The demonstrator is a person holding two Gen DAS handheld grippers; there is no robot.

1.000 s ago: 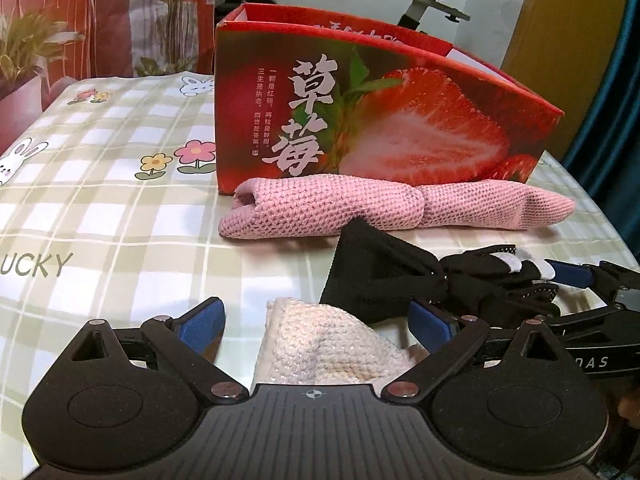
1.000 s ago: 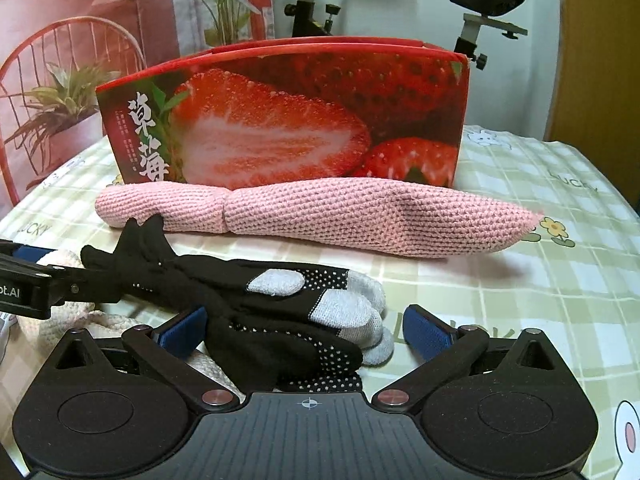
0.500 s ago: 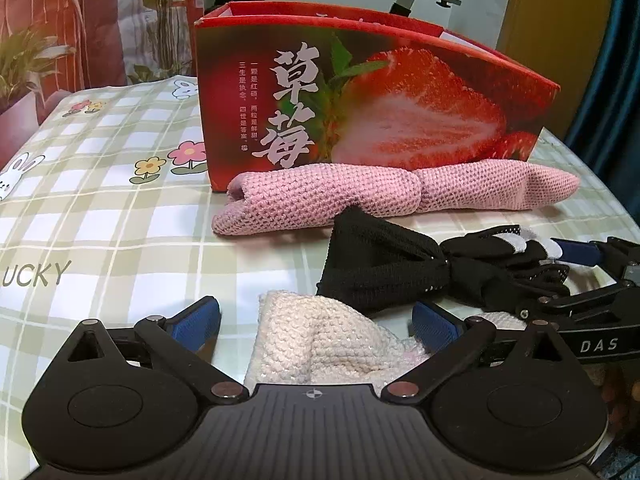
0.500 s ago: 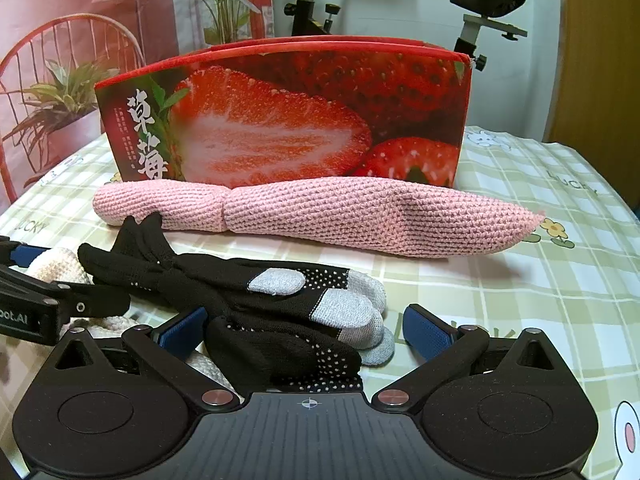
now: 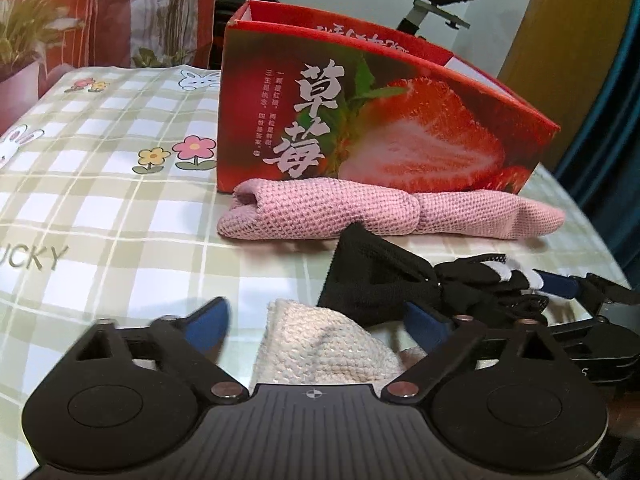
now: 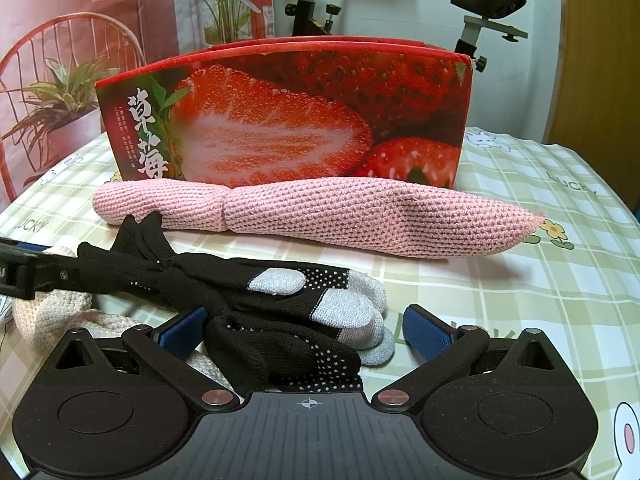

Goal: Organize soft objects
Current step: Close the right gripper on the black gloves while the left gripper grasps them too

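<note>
A: A checked tabletop point(image 5: 120, 200) is seen, exercise bike behind. Left tongs point(image 5: 316, 320) have just been closing, yet stand wide around the cream knit cloth point(image 5: 320, 348), unpressed.

B: Right tongs point(image 6: 304, 332) are spread about the black gloves point(image 6: 280, 304), ungripped. Pink knit roll point(image 6: 320, 212) lies against the strawberry box point(image 6: 300, 112). Gripping seems next; open room is left rightward.
</note>
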